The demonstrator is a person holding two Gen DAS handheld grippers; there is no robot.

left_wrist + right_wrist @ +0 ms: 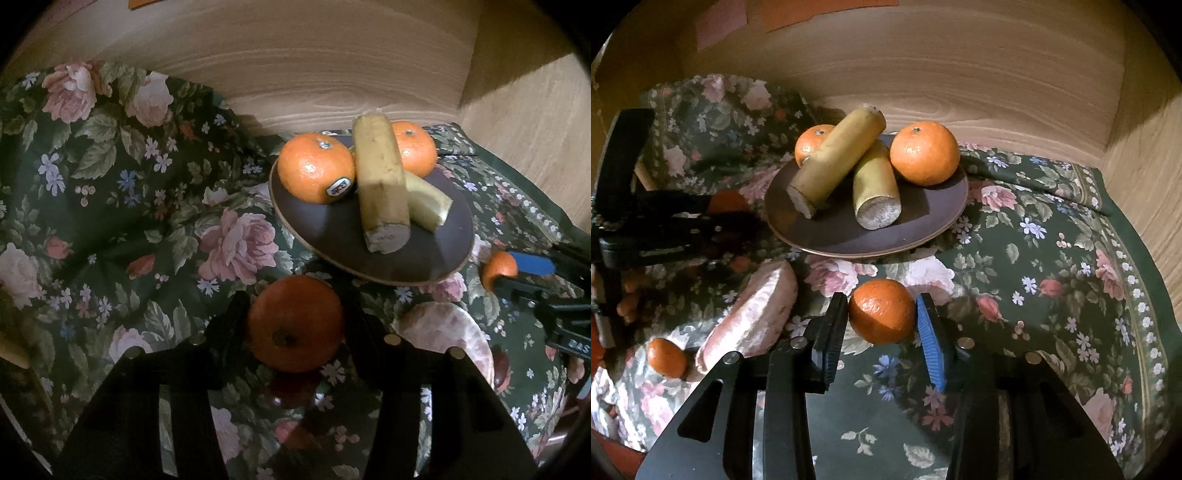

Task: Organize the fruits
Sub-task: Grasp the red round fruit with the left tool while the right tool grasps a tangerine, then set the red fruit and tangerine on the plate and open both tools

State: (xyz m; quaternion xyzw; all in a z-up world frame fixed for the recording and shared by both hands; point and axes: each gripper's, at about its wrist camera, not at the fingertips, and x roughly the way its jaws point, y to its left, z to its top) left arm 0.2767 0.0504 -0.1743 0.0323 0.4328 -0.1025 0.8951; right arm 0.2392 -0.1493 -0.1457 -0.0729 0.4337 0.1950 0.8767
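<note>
A dark brown plate (332, 229) (820, 232) holds two oranges (314, 168) (925, 153) and two yellow-green cane pieces (380, 177) (875, 188). My left gripper (295, 325) is shut on an orange (295, 323), just short of the plate's near rim. My right gripper (882, 321) is shut on another orange (881, 312), held above the cloth in front of the plate; it shows at the right edge of the left wrist view (500, 267). A peeled pink pomelo piece (450, 332) (753, 314) lies on the cloth between the grippers.
A floral dark green cloth (110, 184) (1052, 258) covers the surface. A wooden wall (314, 62) rises right behind the plate, with a side wall (1145, 184) on the right. A small orange (666, 358) lies near the pomelo piece.
</note>
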